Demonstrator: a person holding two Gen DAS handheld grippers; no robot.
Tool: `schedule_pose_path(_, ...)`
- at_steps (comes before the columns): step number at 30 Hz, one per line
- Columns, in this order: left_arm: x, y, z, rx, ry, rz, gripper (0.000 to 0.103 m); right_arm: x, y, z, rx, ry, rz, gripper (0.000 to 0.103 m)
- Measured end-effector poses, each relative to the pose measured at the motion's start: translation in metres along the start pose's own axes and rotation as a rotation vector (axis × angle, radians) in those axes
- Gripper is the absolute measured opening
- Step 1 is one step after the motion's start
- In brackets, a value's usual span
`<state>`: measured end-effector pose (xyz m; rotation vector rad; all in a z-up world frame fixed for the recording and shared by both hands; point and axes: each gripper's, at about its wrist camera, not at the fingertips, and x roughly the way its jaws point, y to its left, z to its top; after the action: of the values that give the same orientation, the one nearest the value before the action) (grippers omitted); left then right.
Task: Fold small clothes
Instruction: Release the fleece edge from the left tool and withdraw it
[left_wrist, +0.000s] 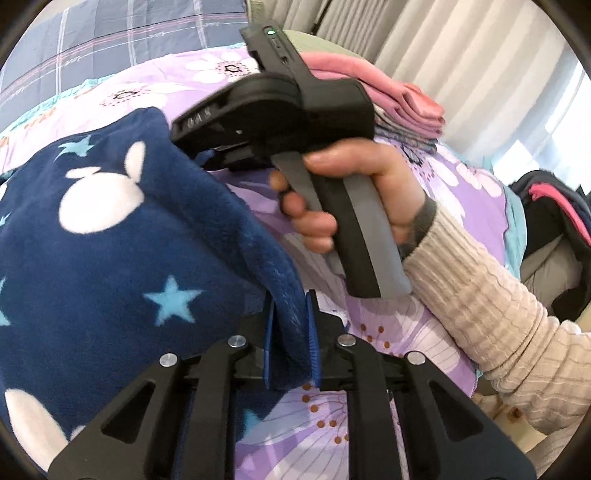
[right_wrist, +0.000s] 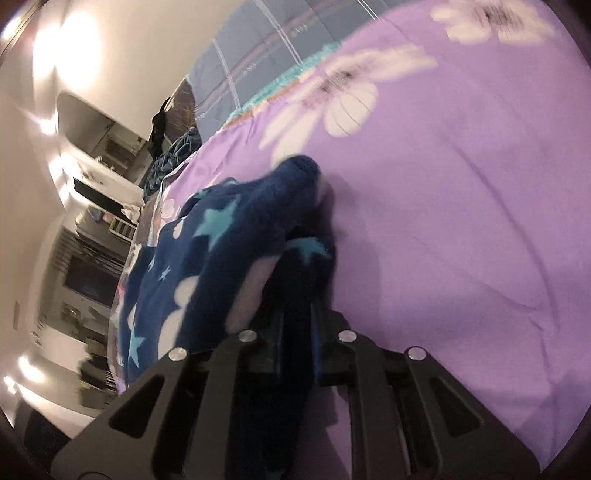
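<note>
Navy fleece garment (left_wrist: 110, 236) with white shapes and pale blue stars, lying on purple floral bedspread (left_wrist: 369, 369), long axis not clear, left gripper (left_wrist: 291, 343) clamped on its edge, right gripper (right_wrist: 297, 328) pinching another fold, pink folded stack (left_wrist: 388, 96) farther up bedspread.

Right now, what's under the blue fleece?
Purple floral bedspread shows around and below the fleece, which both sets of fingers pinch: left gripper, right gripper. Whatever lies directly beneath its bulk is covered.

Two close downward wrist views, shared purple bedspread (left_wrist: 369, 424).
</note>
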<state>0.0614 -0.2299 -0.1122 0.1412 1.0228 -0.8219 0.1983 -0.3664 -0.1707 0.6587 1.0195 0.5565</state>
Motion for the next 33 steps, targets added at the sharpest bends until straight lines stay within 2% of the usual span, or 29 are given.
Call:
schedule_pose_path(1,0.000,-0.003,-0.001,0.013,0.002,-0.002,0.016,-0.006,0.000,0.000,0.007,-0.016,-0.001,0.016)
schedule_pose_path(2,-0.001,-0.006,-0.002,0.013,0.004,-0.010,0.016,-0.013,0.001,0.000,0.003,-0.040,-0.017,0.022)
schedule_pose_path(4,0.000,-0.005,-0.003,0.000,0.008,-0.021,0.016,-0.036,0.008,-0.001,-0.028,-0.110,-0.085,0.031)
schedule_pose_path(5,0.001,-0.002,-0.003,-0.005,0.008,-0.028,0.016,-0.046,0.011,-0.003,-0.049,-0.132,-0.093,0.032)
schedule_pose_path(9,0.003,-0.004,-0.005,0.002,0.015,-0.036,0.018,-0.072,0.025,-0.021,-0.138,-0.118,-0.019,0.034)
schedule_pose_path(11,0.006,-0.008,-0.007,0.010,0.025,-0.048,0.021,-0.073,0.030,-0.037,-0.192,-0.085,-0.011,0.041)
schedule_pose_path(14,0.014,-0.014,-0.009,0.017,0.041,-0.043,0.029,-0.063,0.026,-0.056,-0.233,-0.027,-0.087,0.044)
schedule_pose_path(16,0.019,-0.023,-0.011,0.050,0.048,-0.016,0.033,-0.054,0.016,-0.063,-0.217,0.003,-0.162,0.044)
schedule_pose_path(19,0.014,-0.036,-0.016,0.095,0.045,0.019,0.038,-0.068,0.010,-0.065,-0.148,-0.035,-0.158,0.044)
schedule_pose_path(21,0.009,-0.040,-0.020,0.108,0.043,0.028,0.043,-0.087,0.020,-0.067,-0.173,-0.101,-0.212,0.042)
schedule_pose_path(25,0.001,-0.043,-0.025,0.087,0.043,0.037,0.043,-0.112,0.038,-0.088,-0.221,-0.133,-0.122,0.042)
schedule_pose_path(27,-0.004,-0.044,-0.026,0.086,0.035,0.046,0.044,-0.116,0.042,-0.101,-0.240,-0.138,-0.109,0.042)
schedule_pose_path(33,-0.025,-0.055,-0.035,0.135,0.001,0.090,0.045,-0.114,0.036,-0.143,-0.173,-0.107,-0.023,0.042)
